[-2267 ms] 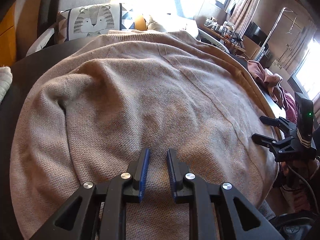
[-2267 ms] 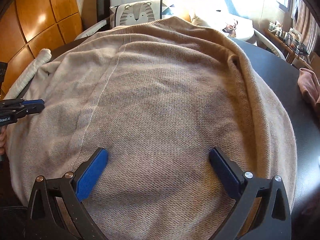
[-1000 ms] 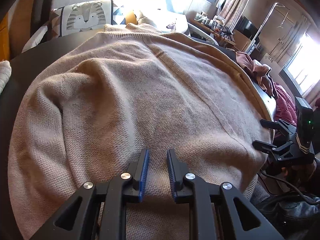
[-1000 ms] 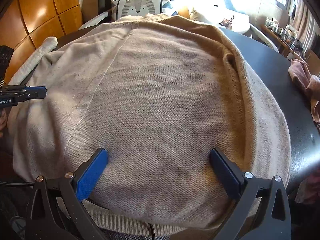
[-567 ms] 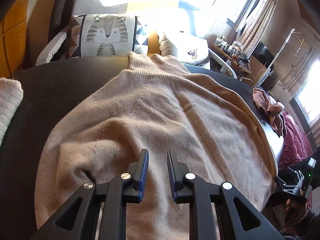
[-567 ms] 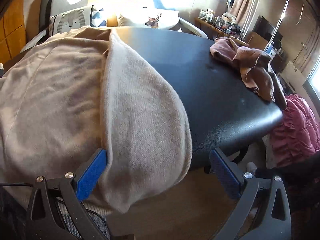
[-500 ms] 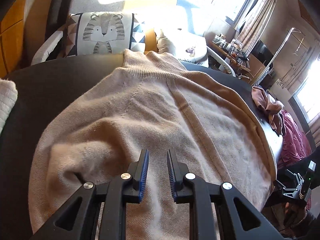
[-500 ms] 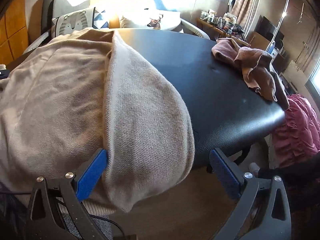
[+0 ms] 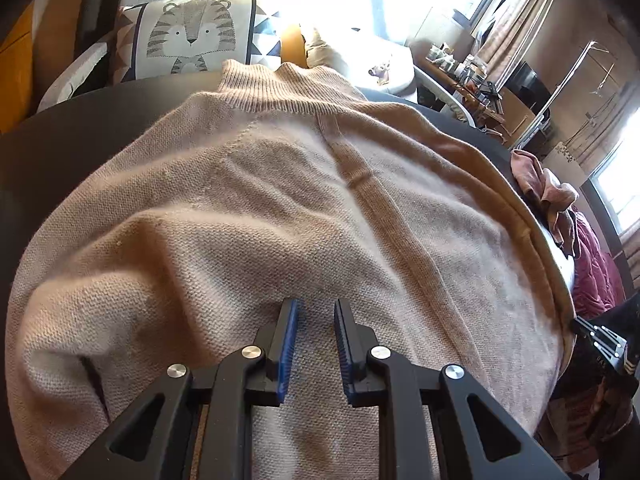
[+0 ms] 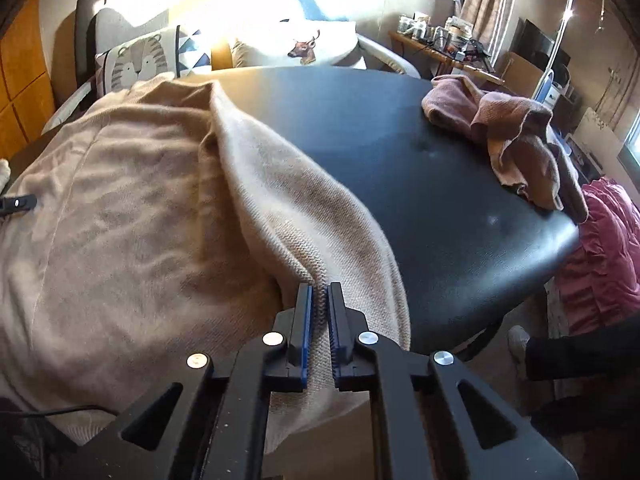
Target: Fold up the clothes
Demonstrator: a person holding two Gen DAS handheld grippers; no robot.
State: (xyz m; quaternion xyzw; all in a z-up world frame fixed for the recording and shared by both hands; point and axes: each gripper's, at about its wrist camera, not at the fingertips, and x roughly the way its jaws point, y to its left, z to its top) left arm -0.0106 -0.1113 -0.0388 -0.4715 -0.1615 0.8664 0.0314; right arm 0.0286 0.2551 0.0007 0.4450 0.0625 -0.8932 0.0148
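Beige sweater lengthwise, collar far | left tongs narrow, grip unclear | right tongs pinching sleeve

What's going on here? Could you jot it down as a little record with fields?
Job: folding clothes
Main garment: beige sweater, spread on a black table
Right claw: shut on a fold of the sweater's sleeve at the table's near edge
Left claw: jaws a little apart over the sweater; whether they pinch it is unclear
Other clothes: crumpled pink garment on the table's far right
Background: tiger cushion behind the table
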